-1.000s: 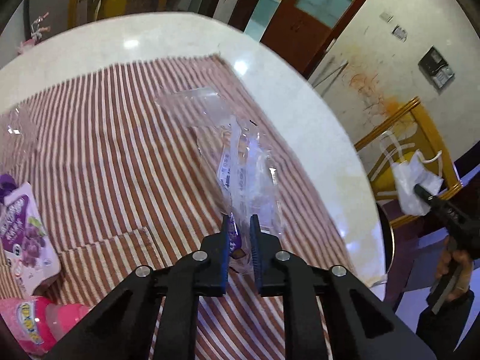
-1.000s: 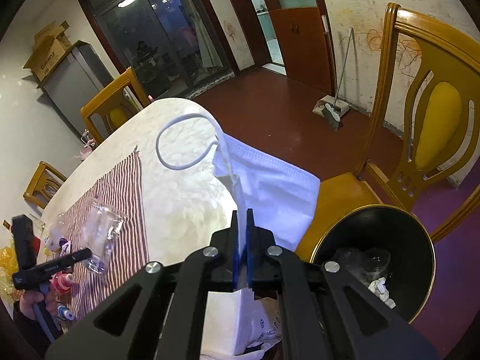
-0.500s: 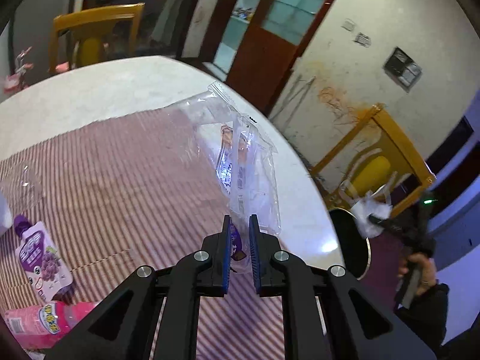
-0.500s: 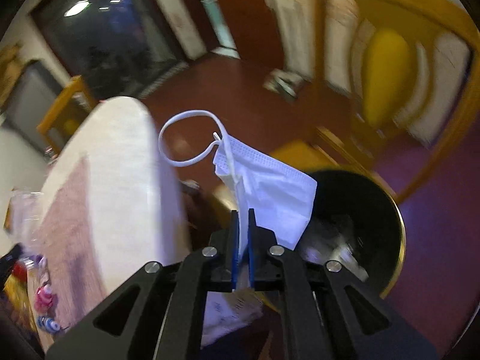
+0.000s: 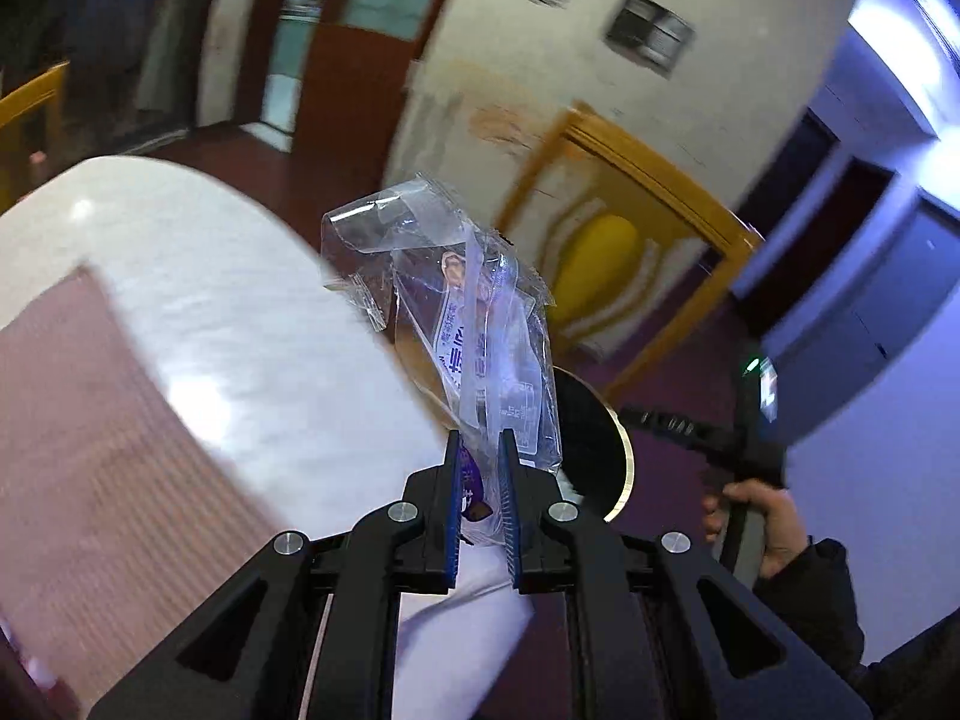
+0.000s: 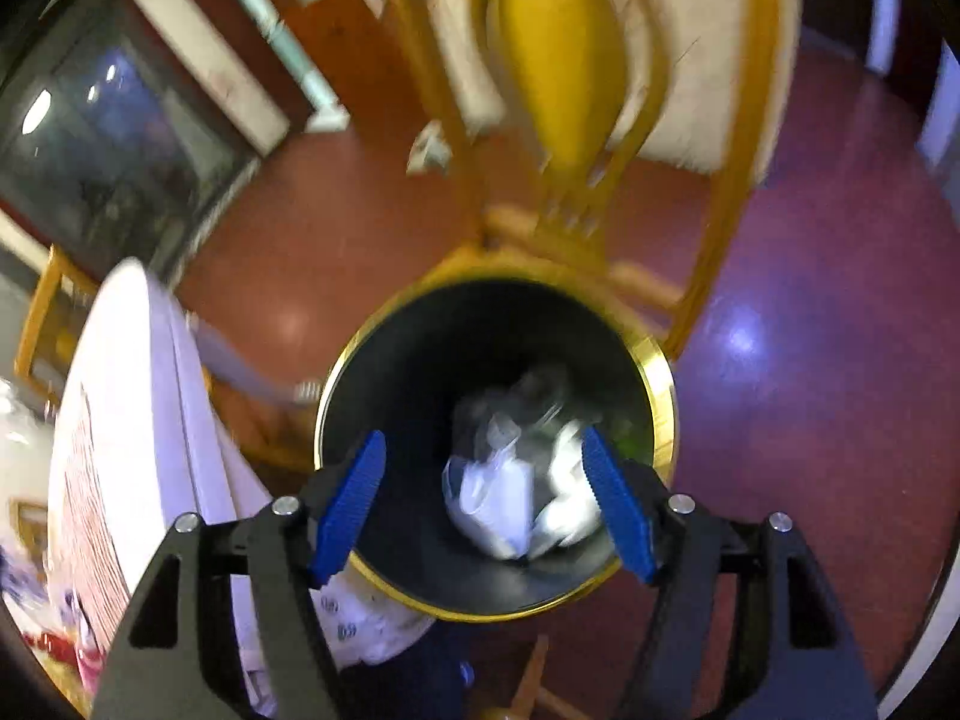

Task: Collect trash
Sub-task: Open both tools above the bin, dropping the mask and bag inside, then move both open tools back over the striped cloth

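Observation:
My left gripper (image 5: 481, 468) is shut on a clear plastic wrapper (image 5: 480, 324) with printed text, held up in the air past the edge of the round white table (image 5: 240, 324). My right gripper (image 6: 483, 498) is open and empty, directly above the black trash bin with a gold rim (image 6: 660, 396). A white face mask (image 6: 498, 498) lies inside the bin among other crumpled trash. The bin's rim also shows in the left wrist view (image 5: 624, 462), behind the wrapper. The right gripper's handle and the hand on it show at the right of that view (image 5: 744, 450).
A yellow wooden chair (image 6: 564, 90) stands just behind the bin. The table with its striped cloth (image 5: 90, 420) is to the left. A white bag (image 6: 360, 624) lies on the floor by the bin. The floor is dark red.
The right gripper swung over the bin, opened and let the mask fall in. The left gripper lifted the wrapper off the cloth and carried it right, toward the bin.

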`<action>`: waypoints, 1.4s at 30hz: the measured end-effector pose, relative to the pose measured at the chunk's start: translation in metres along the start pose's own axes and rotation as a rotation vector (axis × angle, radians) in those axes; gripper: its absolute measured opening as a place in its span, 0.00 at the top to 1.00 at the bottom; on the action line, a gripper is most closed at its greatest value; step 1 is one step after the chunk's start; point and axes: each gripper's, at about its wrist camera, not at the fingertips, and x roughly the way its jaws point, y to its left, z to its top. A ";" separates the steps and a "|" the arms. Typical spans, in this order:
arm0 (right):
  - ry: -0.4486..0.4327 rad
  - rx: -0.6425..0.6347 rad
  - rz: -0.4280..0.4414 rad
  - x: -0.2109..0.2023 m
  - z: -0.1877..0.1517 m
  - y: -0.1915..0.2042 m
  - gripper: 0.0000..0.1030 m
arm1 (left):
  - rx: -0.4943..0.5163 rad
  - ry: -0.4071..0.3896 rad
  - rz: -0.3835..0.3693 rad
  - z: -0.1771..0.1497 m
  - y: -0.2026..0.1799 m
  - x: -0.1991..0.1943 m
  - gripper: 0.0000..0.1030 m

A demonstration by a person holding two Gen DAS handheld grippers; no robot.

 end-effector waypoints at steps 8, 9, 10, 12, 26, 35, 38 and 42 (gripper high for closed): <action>-0.254 0.048 -0.066 -0.092 0.004 -0.032 0.25 | 0.166 0.205 -0.079 0.010 -0.081 0.142 0.90; -0.258 0.057 -0.062 -0.096 0.002 -0.037 0.25 | 0.180 0.232 -0.073 0.010 -0.088 0.159 0.90; -0.259 0.066 -0.060 -0.099 0.000 -0.042 0.25 | 0.198 0.275 -0.065 0.007 -0.096 0.183 0.90; -0.254 0.080 -0.055 -0.097 0.004 -0.048 0.25 | 0.216 0.339 -0.044 -0.001 -0.105 0.220 0.90; -0.245 0.082 -0.005 -0.103 0.000 -0.047 0.22 | 0.220 0.303 0.029 -0.017 -0.116 0.235 0.06; -0.254 0.089 0.033 -0.112 -0.005 -0.023 0.10 | 0.225 0.154 0.096 -0.013 -0.097 0.159 0.06; -0.296 0.032 0.041 -0.116 -0.012 0.001 0.03 | 0.219 0.057 0.147 -0.012 -0.085 0.114 0.05; -0.316 -0.112 0.138 -0.118 -0.025 0.057 0.04 | 0.158 -0.094 0.234 -0.017 -0.054 0.037 0.06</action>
